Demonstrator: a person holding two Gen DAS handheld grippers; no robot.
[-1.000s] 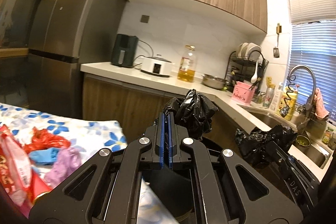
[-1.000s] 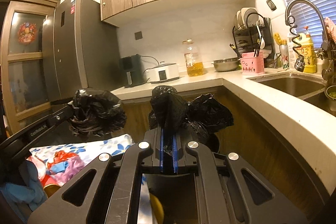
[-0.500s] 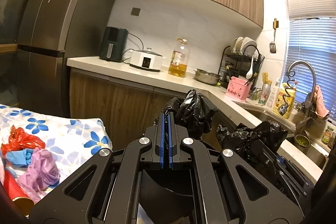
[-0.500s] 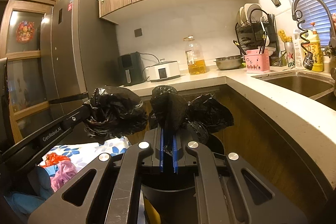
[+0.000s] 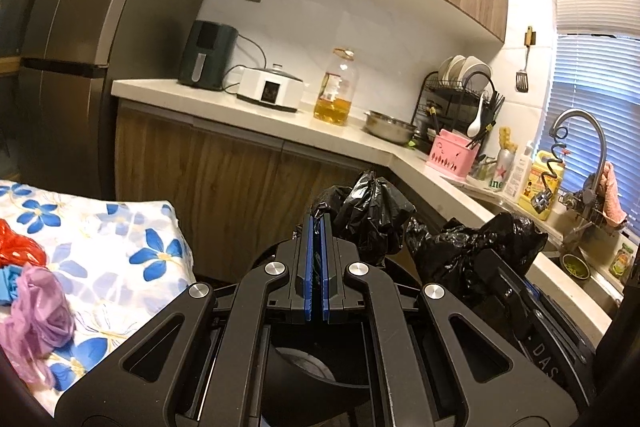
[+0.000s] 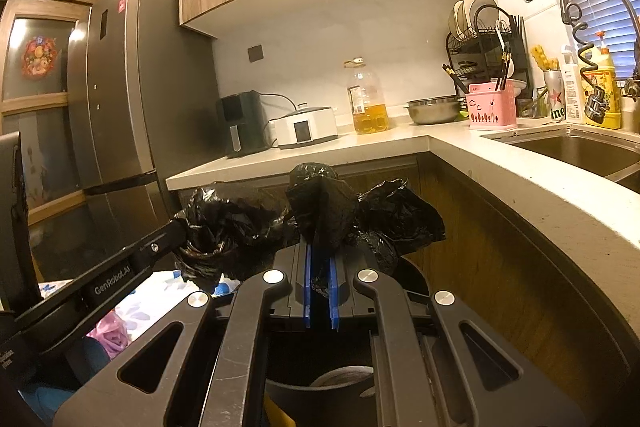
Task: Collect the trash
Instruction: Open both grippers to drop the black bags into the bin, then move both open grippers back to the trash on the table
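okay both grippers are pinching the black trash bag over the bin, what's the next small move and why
Probably draw the two bunches of black trash bag together to close its mouth. The left gripper and right gripper each clamp a gathered wad of its rim, the wads sit apart, and the bin below still shows open between them.

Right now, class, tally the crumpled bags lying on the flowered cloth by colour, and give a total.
Red: 1
Blue: 1
Purple: 1
Total: 3 on the flowered cloth
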